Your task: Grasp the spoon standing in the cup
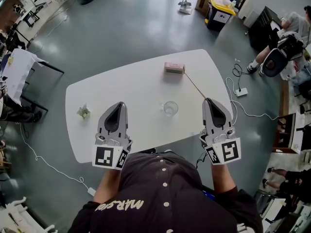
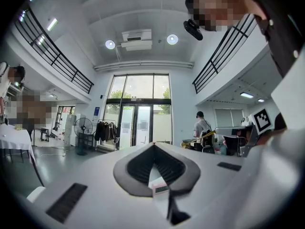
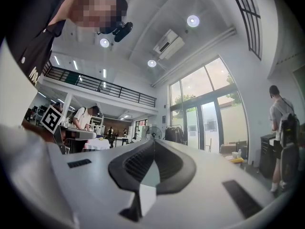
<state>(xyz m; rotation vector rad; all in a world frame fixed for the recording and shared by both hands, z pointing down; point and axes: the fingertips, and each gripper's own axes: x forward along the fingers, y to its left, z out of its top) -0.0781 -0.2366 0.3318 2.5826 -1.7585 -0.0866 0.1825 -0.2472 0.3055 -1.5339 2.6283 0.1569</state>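
Note:
A clear glass cup (image 1: pixel 170 108) stands near the middle of the white table (image 1: pixel 136 86); I see nothing standing in it. A thin tan stick (image 1: pixel 195 86) runs from a pink box (image 1: pixel 174 68) toward the tip of my right gripper (image 1: pixel 209 100); whether they touch I cannot tell. The right gripper is to the cup's right, the left gripper (image 1: pixel 120 104) to its left, both over the near table edge. In the gripper views both point up into the hall: the left gripper (image 2: pixel 153 145) and the right gripper (image 3: pixel 153 140) have their jaws together with nothing seen between them.
A small green crumpled object (image 1: pixel 83 112) lies at the table's left. A white cable (image 1: pixel 245 111) and power strip (image 1: pixel 241 91) lie on the floor to the right. People sit at the far right (image 1: pixel 286 38); another table (image 1: pixel 19 72) stands at the left.

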